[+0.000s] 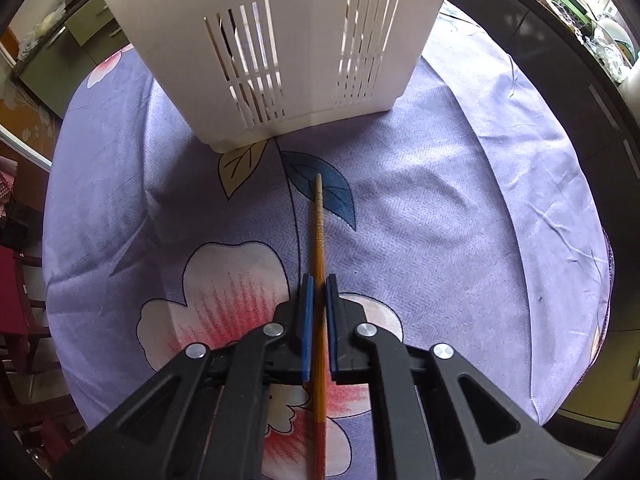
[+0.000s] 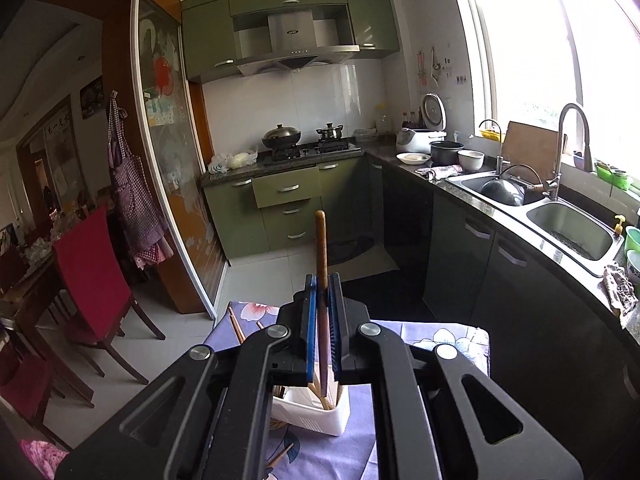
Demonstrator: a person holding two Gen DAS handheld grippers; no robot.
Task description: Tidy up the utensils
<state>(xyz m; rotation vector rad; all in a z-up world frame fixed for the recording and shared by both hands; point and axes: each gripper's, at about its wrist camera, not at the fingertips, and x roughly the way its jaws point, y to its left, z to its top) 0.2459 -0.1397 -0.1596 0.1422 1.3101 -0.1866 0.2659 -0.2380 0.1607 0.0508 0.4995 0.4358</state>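
Pinching a chopstick [image 1: 319, 248] between its blue pads, the left gripper [image 1: 319, 292] is pointing down at the floral cloth [image 1: 460, 208]; the stick is lying along the cloth, its tip aiming toward the far white slotted holder [image 1: 280, 52]. Gripping a darker utensil handle [image 2: 321, 240], the right gripper [image 2: 323, 292] is holding it up high over the holder [image 2: 316, 412], where more chopsticks [image 2: 320, 394] are standing. Farther off, loose chopsticks [image 2: 237, 328] are lying on the cloth's left side.
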